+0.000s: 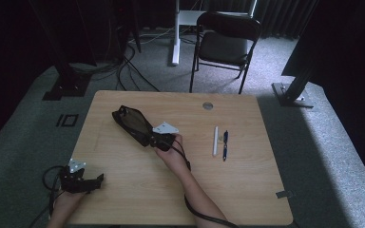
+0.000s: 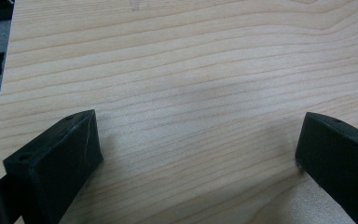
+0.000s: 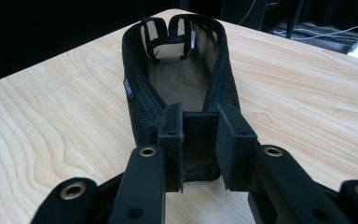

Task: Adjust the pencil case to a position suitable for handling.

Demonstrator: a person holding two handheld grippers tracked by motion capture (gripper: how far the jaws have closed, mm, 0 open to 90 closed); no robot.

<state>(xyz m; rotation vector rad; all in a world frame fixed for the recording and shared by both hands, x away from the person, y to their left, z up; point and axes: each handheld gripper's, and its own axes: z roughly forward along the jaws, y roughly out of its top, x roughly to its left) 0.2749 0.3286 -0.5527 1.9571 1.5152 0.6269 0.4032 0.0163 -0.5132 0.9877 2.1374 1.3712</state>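
Right gripper (image 3: pixel 200 154) clamped on pouch (image 3: pixel 182 79) end, frame centre; left gripper (image 2: pixel 196 154) agape, empty, near table (image 1: pixel 123 199) edge, lower left.

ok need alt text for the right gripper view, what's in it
The right gripper has its two black jaws closed on the near end of an open black mesh pouch, which stretches away across a light wooden table. The pouch's mouth gapes upward, showing a brownish inside. Cables lie on the dim floor beyond the table's far edge.
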